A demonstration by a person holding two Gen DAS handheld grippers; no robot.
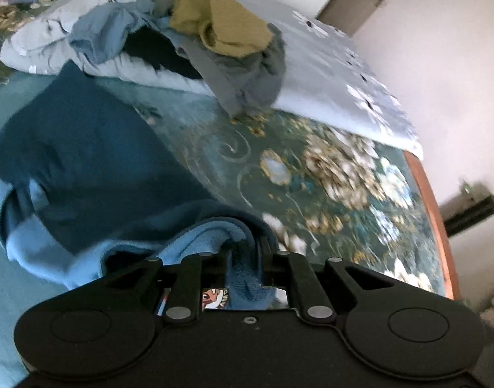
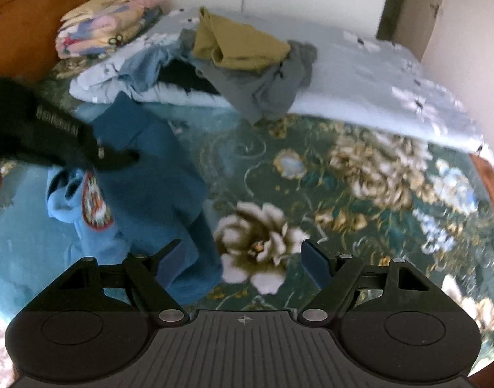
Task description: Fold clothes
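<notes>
A blue sweatshirt (image 1: 85, 148) with light blue cuffs and a cartoon patch lies crumpled on the floral bedspread. My left gripper (image 1: 243, 249) is shut on a fold of it. In the right wrist view the sweatshirt (image 2: 156, 174) lies at the left, with the left gripper (image 2: 117, 158) holding its upper edge. My right gripper (image 2: 243, 258) is open and empty, its left finger over the sweatshirt's lower edge, its right finger over the bedspread.
A pile of unfolded clothes, olive (image 2: 240, 45), grey (image 2: 266, 87) and light blue (image 2: 143, 64), sits on a folded pale duvet (image 2: 376, 77) at the back. Folded patterned bedding (image 2: 101, 22) lies by the wooden headboard (image 2: 30, 16). The bed's wooden edge (image 1: 431, 207) runs along the right.
</notes>
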